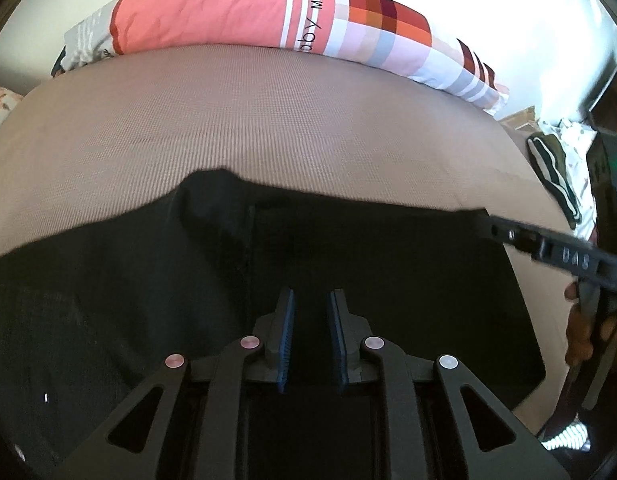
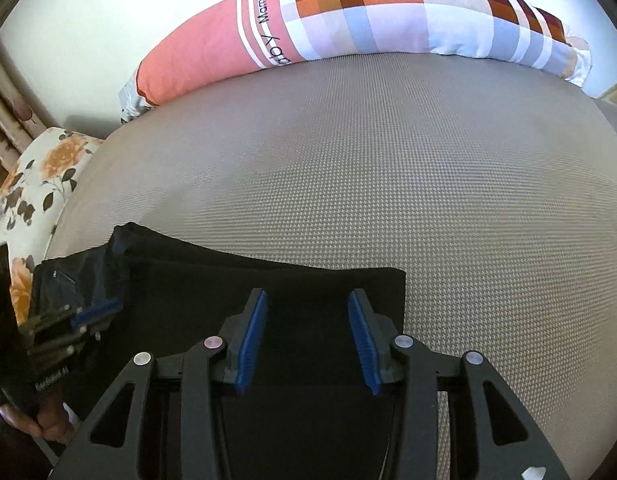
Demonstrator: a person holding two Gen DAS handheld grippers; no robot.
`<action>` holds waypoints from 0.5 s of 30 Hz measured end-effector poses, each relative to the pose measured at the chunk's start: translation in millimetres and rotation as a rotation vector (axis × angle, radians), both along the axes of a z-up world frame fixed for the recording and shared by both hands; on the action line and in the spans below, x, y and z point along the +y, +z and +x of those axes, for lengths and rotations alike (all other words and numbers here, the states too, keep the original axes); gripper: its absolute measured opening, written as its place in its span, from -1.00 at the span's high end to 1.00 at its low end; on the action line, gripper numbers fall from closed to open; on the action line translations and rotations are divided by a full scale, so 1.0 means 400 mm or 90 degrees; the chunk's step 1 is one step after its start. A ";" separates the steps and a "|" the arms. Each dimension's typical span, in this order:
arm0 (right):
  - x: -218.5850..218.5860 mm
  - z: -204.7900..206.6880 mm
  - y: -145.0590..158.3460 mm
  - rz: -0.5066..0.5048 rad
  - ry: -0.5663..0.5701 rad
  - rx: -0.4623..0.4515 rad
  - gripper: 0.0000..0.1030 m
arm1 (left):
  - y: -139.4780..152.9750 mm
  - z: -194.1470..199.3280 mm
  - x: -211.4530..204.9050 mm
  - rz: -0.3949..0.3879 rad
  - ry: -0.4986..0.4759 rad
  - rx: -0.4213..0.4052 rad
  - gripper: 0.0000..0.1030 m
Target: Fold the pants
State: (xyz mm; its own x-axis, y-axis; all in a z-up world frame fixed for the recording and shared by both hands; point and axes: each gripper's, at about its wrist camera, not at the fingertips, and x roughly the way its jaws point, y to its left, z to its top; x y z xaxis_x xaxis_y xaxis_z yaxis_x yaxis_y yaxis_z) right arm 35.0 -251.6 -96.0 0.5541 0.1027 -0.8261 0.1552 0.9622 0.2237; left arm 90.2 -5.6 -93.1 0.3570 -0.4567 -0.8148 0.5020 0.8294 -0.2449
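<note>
Black pants (image 1: 348, 248) lie flat on a beige woven bed surface (image 1: 248, 120). In the left wrist view my left gripper (image 1: 310, 300) hovers over the pants, its blue pads a little apart with nothing between them. My right gripper's finger (image 1: 556, 248) reaches in from the right at the pants' far right edge. In the right wrist view the pants (image 2: 300, 280) end in a square right corner. My right gripper (image 2: 306, 300) is wide open above that end. My left gripper (image 2: 96, 312) shows blurred at the left over the cloth.
A long pink and checked pillow (image 1: 236, 16) lies along the far edge by a white wall. A floral cushion (image 2: 40, 176) sits at the left. Striped dark clothing (image 1: 552, 168) lies at the right edge of the bed.
</note>
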 end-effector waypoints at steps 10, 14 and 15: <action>0.026 -0.069 0.035 0.000 0.008 -0.014 0.21 | -0.017 -0.107 0.059 0.021 -0.027 -0.021 0.58; 0.043 -0.094 0.028 0.002 0.013 -0.007 0.21 | -0.018 -0.117 0.085 0.025 -0.001 -0.012 0.22; 0.048 -0.101 0.025 0.004 0.013 -0.006 0.21 | -0.016 -0.120 0.091 0.025 0.003 -0.013 0.21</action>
State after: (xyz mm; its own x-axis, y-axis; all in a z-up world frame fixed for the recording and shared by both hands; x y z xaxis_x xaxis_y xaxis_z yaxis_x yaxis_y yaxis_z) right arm -5.4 -232.4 -86.1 0.5590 0.1199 -0.8204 0.1331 0.9637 0.2315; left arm 42.2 30.7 -99.4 0.3752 -0.4232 -0.8247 0.5025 0.8405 -0.2027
